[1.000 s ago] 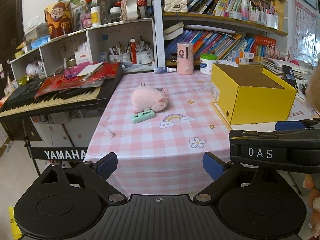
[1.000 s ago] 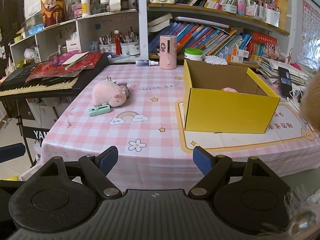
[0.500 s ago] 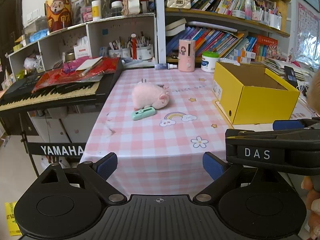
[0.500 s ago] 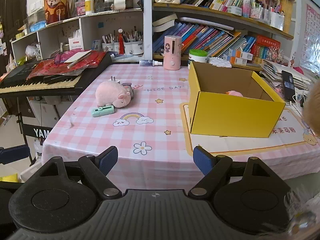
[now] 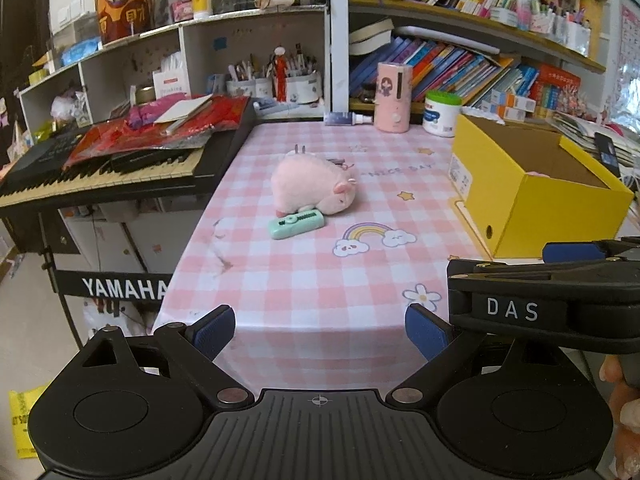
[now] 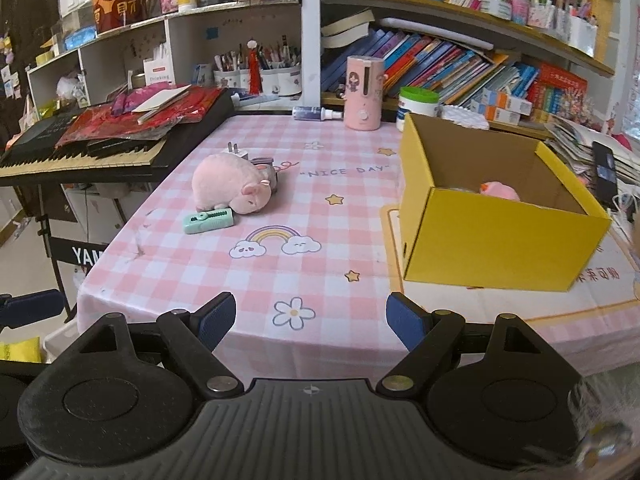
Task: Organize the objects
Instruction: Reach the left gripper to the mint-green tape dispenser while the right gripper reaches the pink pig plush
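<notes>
A pink plush pig (image 5: 312, 186) (image 6: 230, 186) lies on the pink checked tablecloth (image 5: 320, 280) (image 6: 320, 264). A mint green flat device (image 5: 296, 224) (image 6: 208, 220) lies just in front of it, a white plug (image 6: 237, 151) and a small grey object (image 6: 266, 166) behind it. An open yellow box (image 5: 532, 184) (image 6: 496, 208) stands to the right with a pink item (image 6: 500, 190) inside. My left gripper (image 5: 320, 332) and right gripper (image 6: 310, 320) are both open and empty, near the table's front edge.
A Yamaha keyboard (image 5: 100, 168) (image 6: 80, 152) with red packets on it borders the table's left side. A pink dispenser (image 6: 362, 94), a white jar (image 6: 416, 104) and a spray bottle (image 6: 316, 112) stand at the back under bookshelves. A phone (image 6: 604, 170) lies right of the box.
Both grippers have moved forward toward the table, so the pig, green device and box appear larger. Both stay open and empty.
</notes>
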Motion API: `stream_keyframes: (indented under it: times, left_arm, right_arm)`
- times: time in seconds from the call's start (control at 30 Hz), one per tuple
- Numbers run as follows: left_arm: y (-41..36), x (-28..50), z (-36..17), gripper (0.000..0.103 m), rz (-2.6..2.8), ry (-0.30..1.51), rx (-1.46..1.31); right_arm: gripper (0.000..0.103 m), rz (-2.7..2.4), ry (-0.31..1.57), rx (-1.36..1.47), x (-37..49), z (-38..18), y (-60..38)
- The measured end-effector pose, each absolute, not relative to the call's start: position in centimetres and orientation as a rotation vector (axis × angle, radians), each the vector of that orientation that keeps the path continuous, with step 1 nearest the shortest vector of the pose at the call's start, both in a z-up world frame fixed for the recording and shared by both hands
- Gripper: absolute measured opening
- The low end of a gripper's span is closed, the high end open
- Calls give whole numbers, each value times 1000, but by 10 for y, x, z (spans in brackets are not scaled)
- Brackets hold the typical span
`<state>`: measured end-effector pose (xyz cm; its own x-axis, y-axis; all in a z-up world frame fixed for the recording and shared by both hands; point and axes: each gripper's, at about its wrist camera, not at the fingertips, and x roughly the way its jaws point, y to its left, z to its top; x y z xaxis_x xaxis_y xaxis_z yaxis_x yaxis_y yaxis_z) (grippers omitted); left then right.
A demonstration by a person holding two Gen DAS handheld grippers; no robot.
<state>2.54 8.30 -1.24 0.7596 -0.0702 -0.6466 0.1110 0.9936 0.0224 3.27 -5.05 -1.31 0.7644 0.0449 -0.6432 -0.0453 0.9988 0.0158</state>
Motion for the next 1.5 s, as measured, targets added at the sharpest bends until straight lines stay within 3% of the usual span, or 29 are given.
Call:
stream_keyframes:
  times: [1.03,1.1,1.5]
  left_arm:
    - [70,143,-31,93,66,787,-9]
    - [70,151,-35,88,68,792,-21]
    - [71,220,-73,82,160,844,-68]
  right_arm:
    - [81,212,735,20,178,-24,-66]
    - [80,219,739,19,186,-24,-66]
    - [80,233,716,9,226,-27,-73]
